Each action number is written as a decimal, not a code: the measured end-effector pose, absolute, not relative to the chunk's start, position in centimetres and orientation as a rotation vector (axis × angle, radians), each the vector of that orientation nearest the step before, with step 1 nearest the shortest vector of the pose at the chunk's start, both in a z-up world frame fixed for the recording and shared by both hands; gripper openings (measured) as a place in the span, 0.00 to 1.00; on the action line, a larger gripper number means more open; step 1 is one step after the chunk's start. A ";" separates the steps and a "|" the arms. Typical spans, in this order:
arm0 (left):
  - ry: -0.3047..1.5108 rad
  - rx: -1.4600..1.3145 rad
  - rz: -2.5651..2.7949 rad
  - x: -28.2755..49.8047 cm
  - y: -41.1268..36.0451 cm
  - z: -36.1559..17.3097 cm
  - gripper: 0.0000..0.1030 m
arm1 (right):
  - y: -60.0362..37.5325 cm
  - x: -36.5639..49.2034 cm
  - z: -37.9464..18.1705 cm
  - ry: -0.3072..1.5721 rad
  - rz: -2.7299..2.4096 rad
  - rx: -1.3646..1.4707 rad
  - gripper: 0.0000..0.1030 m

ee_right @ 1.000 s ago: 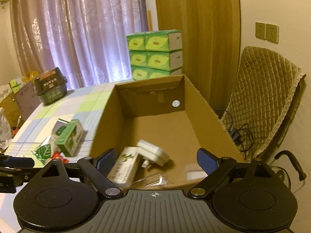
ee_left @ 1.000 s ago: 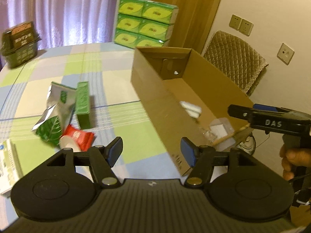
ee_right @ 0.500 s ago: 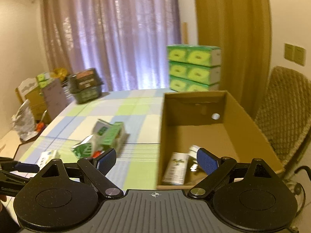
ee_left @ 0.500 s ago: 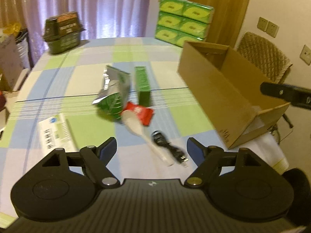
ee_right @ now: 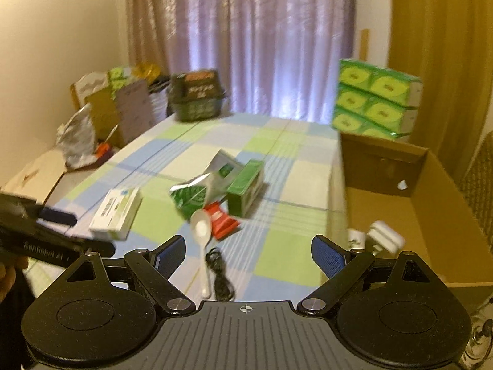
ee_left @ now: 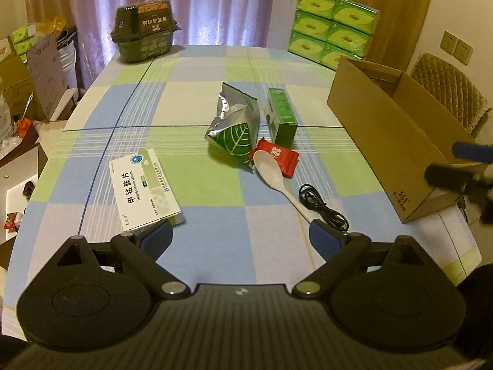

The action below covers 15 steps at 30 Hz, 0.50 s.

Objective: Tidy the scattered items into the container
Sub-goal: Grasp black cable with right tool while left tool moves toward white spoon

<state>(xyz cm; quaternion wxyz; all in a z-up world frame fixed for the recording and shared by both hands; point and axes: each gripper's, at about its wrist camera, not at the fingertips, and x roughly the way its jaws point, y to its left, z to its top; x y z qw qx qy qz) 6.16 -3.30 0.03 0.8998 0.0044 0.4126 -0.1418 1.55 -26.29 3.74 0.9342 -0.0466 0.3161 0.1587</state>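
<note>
Both the left gripper (ee_left: 238, 236) and the right gripper (ee_right: 246, 254) were held wide and empty above the near table edge. Only the right view showed white items (ee_right: 383, 236) inside the cardboard box (ee_left: 397, 141) at the right edge. Spoon (ee_left: 279, 177), black cable (ee_left: 323, 209), medicine box (ee_left: 144, 189) and foil bag (ee_left: 235, 126) lay mid-table, with bare checked cloth (ee_left: 191, 71) seen beyond.

Dim warm light, curtain (ee_right: 262, 43) backlit; right view blurred, perhaps motion.

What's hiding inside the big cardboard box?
Inside the cardboard box, the right wrist view shows a white plug-like thing and part of a white packet. The right gripper covers the near floor.
</note>
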 end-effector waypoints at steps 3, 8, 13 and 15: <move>0.863 -0.017 -0.298 6.6 -3.2 -0.4 0.91 | -25.5 2.4 2.3 0.682 0.351 -0.121 0.90; 0.887 -0.008 -0.291 7.5 -3.5 -1.6 0.91 | -25.0 5.1 -1.3 0.798 0.377 -0.111 0.71; 0.904 0.006 -0.291 8.4 -3.6 -2.9 0.91 | -24.6 8.1 -4.4 0.891 0.402 -0.114 0.59; 0.907 0.001 -0.298 8.7 -3.7 -3.4 0.91 | -24.4 9.0 -5.4 0.911 0.409 -0.125 0.57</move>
